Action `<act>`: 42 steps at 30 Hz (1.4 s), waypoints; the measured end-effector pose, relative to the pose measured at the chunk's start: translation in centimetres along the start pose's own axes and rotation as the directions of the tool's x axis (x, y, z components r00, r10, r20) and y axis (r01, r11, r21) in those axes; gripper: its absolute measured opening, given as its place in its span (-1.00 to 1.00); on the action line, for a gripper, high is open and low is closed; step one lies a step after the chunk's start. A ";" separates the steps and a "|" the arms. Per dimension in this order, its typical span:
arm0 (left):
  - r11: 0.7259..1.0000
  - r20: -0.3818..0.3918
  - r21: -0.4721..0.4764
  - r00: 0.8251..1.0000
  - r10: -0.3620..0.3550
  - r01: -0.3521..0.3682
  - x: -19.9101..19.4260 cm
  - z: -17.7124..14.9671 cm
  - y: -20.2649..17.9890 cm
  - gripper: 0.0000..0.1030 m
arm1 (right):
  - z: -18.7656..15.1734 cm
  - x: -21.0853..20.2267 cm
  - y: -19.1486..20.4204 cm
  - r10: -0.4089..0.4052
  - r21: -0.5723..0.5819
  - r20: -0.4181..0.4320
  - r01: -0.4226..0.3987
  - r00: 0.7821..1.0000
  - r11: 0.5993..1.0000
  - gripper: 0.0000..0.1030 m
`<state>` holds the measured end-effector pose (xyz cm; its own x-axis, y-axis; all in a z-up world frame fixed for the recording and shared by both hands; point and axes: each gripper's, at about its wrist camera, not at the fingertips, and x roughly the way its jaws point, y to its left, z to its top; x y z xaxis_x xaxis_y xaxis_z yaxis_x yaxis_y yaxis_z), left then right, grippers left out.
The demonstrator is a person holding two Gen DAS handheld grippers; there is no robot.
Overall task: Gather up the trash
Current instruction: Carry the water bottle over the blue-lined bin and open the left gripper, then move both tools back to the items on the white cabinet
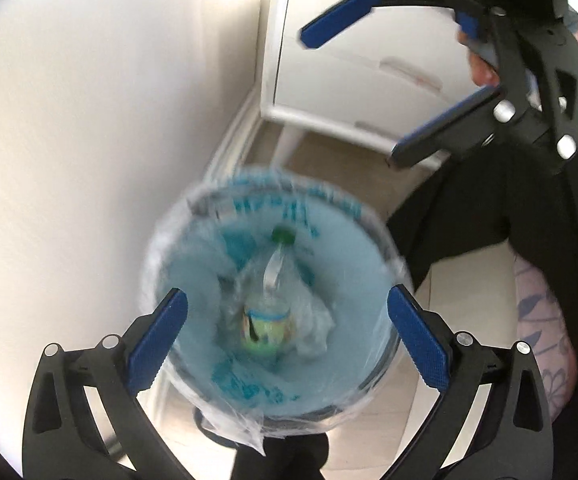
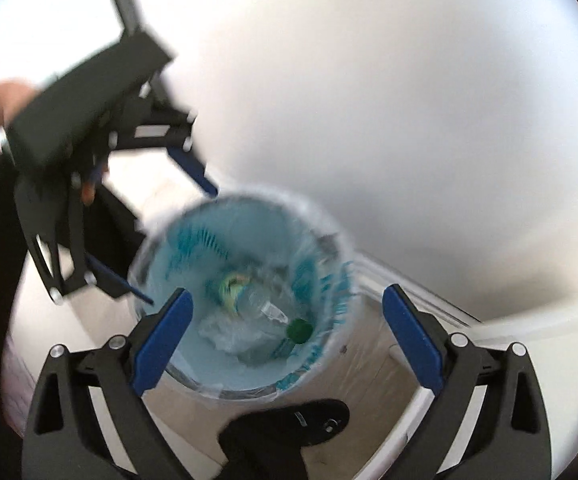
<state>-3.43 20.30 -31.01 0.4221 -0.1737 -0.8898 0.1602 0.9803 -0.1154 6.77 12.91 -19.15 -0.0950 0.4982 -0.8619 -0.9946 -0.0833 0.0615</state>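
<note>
Blue-lined, round waste bin with a clear plastic liner (image 1: 273,292) is seen from above in the left wrist view, on a pale wood floor (image 1: 465,280) beside a white wall (image 1: 101,120). Inside it, a clear plastic bottle w/ green cap and coloured label (image 1: 269,300) is seen lying on crumpled clear plastic wrap (image 1: 313,324). The left gripper (image 1: 287,340) is held over the bin, fingers spread wide, nothing between them. The right gripper (image 1: 349,92) is seen at upper right, fingers also apart and empty, in front of a white cabinet on legs (image 1: 349,68). A tattooed forearm (image 1: 545,336) shows at right edge.

In the right wrist view, the same bin (image 2: 245,296) is seen below the right gripper (image 2: 289,340), whose fingers stand wide and empty. The bottle (image 2: 265,304) lies inside, cap (image 2: 299,330) toward the camera. The left gripper (image 2: 181,240) is blurred at left, fingers apart by the bin's rim.

Progress, judged: bottle and wrap are already binned; no other trash is visible, so whether more is left elsewhere can't be told.
</note>
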 end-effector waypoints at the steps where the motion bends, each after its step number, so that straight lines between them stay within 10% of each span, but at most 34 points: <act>1: 1.000 0.015 0.006 1.000 0.006 -0.006 -0.7 0.8 0.2 0.89 | 0.0 -1.9 -0.5 -0.020 0.041 0.042 0.018 0.999 0.999 0.80; 8: 0.992 0.138 0.103 0.989 0.054 -0.068 -6.5 7.7 -3.0 0.89 | -2.2 -13.3 -3.3 -0.181 0.248 0.231 0.122 0.956 0.961 0.80; 18: 0.969 0.204 0.241 0.979 0.007 -0.057 -10.1 17.4 -7.9 0.89 | -9.4 -23.6 -7.7 -0.415 0.415 0.183 0.313 0.891 0.855 0.80; 30: 0.936 0.216 0.352 0.973 -0.085 0.004 -7.6 26.1 -14.7 0.89 | -22.0 -30.4 -12.6 -0.637 0.716 0.012 0.438 0.771 0.544 0.80; 36: 0.925 0.203 0.377 0.971 -0.123 0.038 -4.7 29.5 -18.2 0.89 | -26.2 -29.9 -15.4 -0.634 0.808 -0.029 0.391 0.773 0.441 0.80; 42: 0.919 0.205 0.392 0.969 -0.135 0.046 -0.9 32.5 -20.7 0.88 | -28.0 -28.3 -17.5 -0.611 0.825 -0.034 0.367 0.791 0.429 0.80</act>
<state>21.84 -2.87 -13.47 0.5700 -0.3202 -0.7567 0.5162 0.8561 0.0266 28.06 -23.96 -9.92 0.5342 0.4157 -0.7361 -0.4955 0.8594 0.1257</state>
